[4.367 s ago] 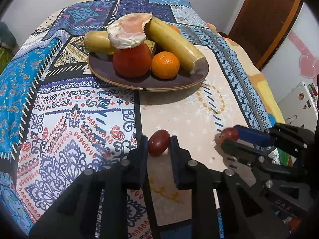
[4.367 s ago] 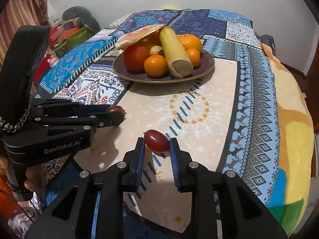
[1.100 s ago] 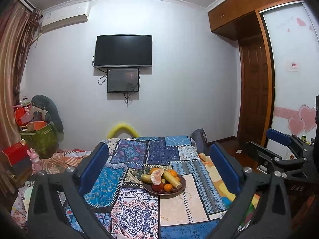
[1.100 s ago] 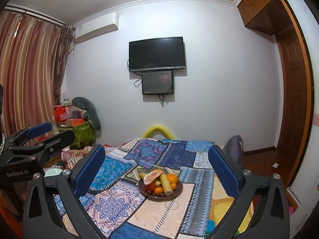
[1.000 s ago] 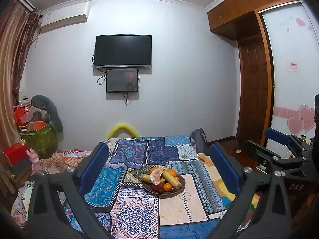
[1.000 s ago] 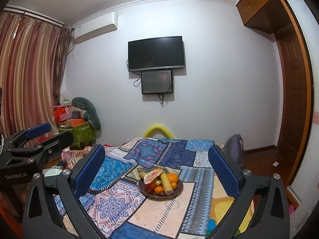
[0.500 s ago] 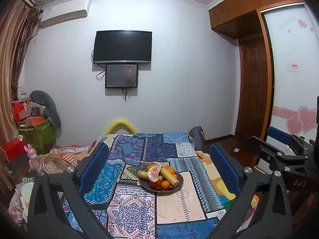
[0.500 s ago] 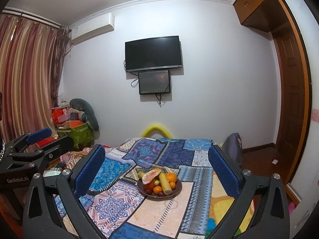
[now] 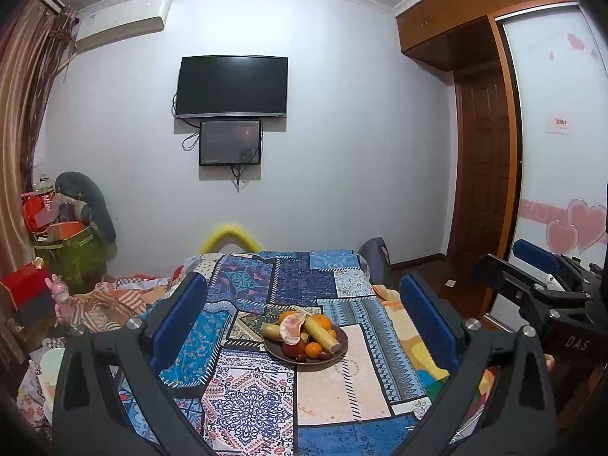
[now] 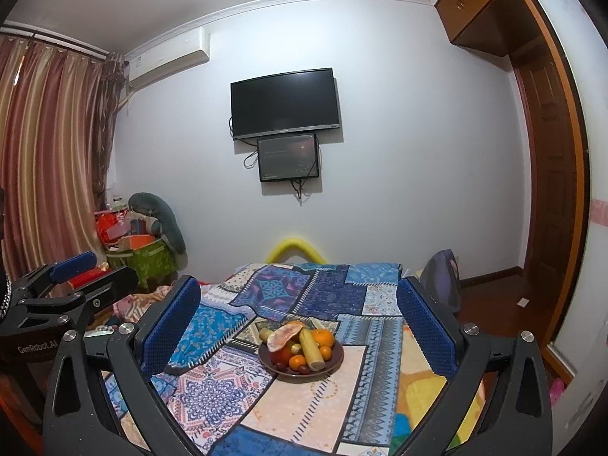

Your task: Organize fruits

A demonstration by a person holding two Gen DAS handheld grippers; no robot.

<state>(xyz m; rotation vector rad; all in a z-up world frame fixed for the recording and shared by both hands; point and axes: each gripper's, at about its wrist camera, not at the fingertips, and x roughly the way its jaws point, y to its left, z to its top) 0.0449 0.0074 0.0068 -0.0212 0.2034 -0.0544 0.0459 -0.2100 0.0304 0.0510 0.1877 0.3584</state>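
A dark round plate (image 9: 340, 346) piled with fruit sits on the patchwork cloth of the table (image 9: 250, 395). On it are oranges (image 9: 314, 349), a red fruit (image 9: 293, 347), a pomelo wedge (image 9: 292, 327), pale cane pieces (image 9: 321, 332) and small dark red fruits (image 9: 323, 355). The plate also shows in the right wrist view (image 10: 337, 357). My left gripper (image 9: 304, 319) is open and empty, held high and far back from the table. My right gripper (image 10: 298, 321) is open and empty, likewise far back. Each gripper shows at the edge of the other's view.
A television (image 9: 232, 87) and a smaller screen (image 9: 230, 143) hang on the far wall. Boxes and bags (image 9: 60, 243) are piled at the left by a curtain (image 10: 45, 152). A wooden door (image 9: 482, 190) and wardrobe stand at the right. A chair back (image 10: 440, 277) is behind the table.
Both grippers, shut on small red fruits near the plate 4.4 s ago, are open, empty and far back. In the last second both views drifted slightly.
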